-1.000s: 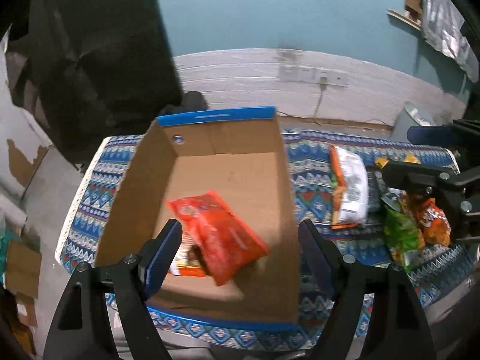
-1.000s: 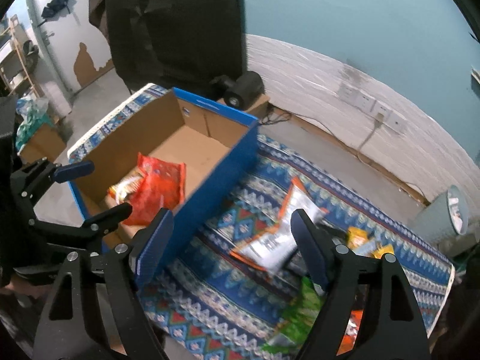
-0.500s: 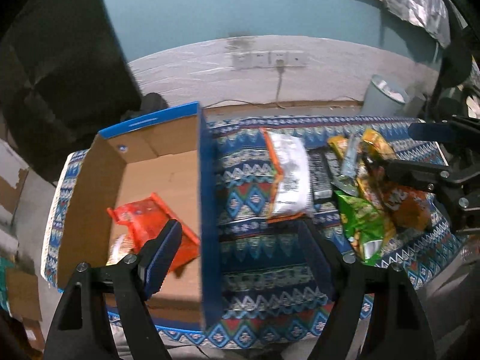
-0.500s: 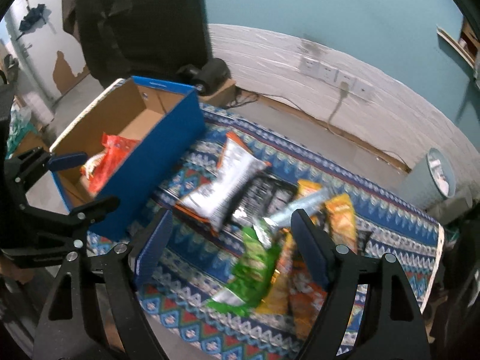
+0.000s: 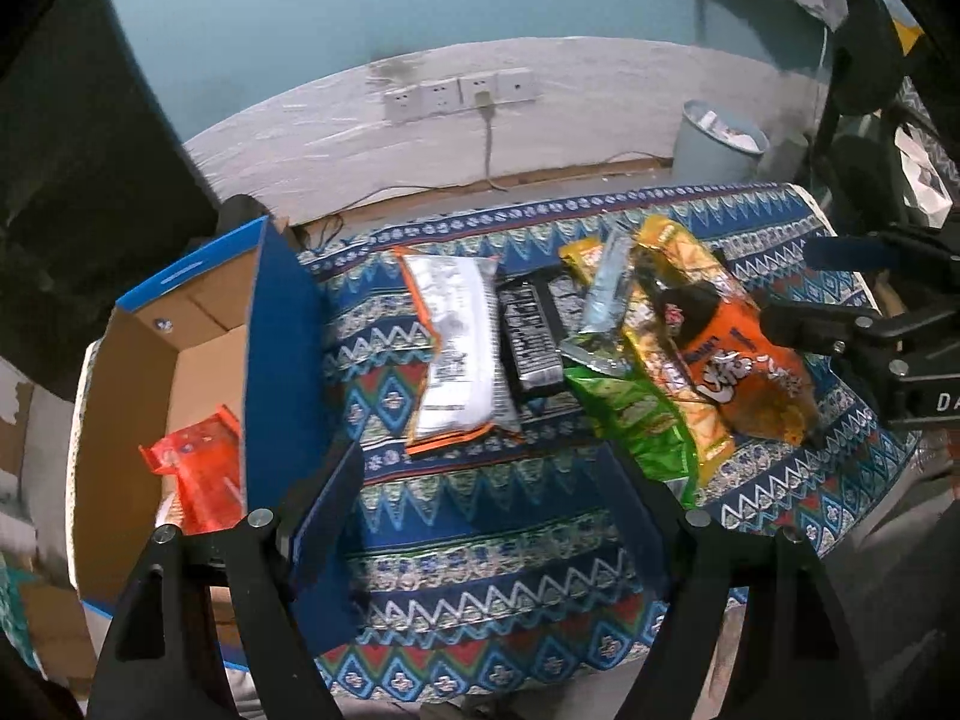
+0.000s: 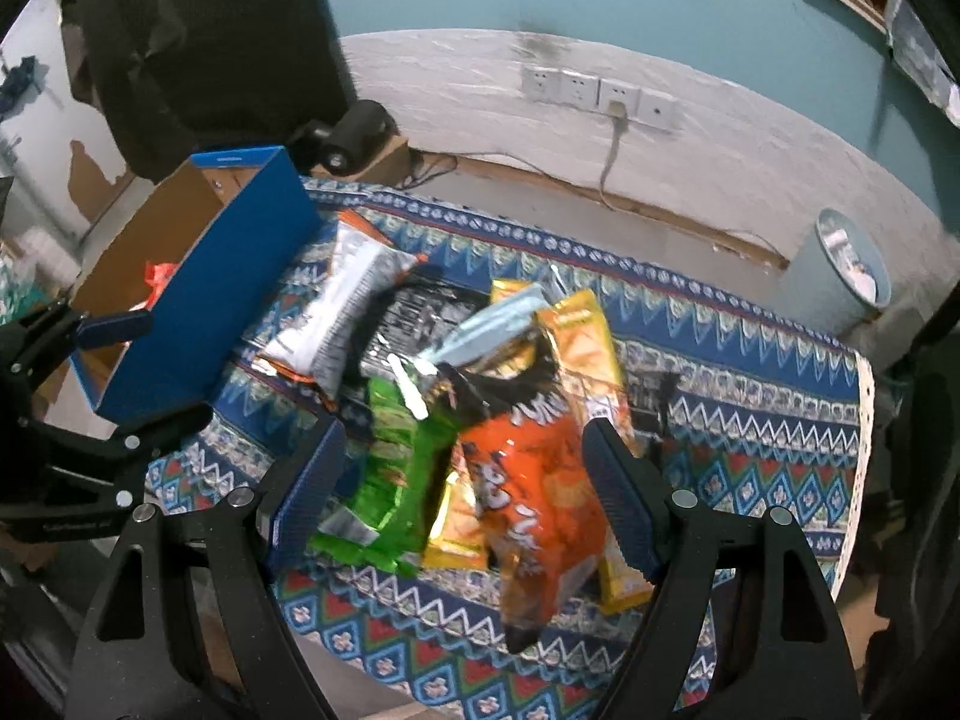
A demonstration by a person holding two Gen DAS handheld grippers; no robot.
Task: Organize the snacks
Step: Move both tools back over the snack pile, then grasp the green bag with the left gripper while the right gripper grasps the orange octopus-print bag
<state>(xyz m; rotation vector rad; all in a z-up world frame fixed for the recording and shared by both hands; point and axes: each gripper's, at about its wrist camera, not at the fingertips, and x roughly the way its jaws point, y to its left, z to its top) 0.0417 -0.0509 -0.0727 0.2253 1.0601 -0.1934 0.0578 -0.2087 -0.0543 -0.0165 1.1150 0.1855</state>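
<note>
Crinkly foil bags [image 6: 528,480] overlap on woven cloth [image 5: 480,540] beside a cardboard box [image 5: 282,360]; both grippers [image 5: 480,498] [image 6: 462,480] gape, seemingly empty.

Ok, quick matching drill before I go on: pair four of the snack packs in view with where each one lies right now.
Things:
1. red pack
2. silver pack
3. black pack
4. orange bag

Places:
A. on the cloth, between the silver pack and the pile
B. inside the box
C. between the right gripper's open fingers
D. on the cloth, nearest the box's blue wall

Pairs: 1-B, 2-D, 3-A, 4-C
</note>
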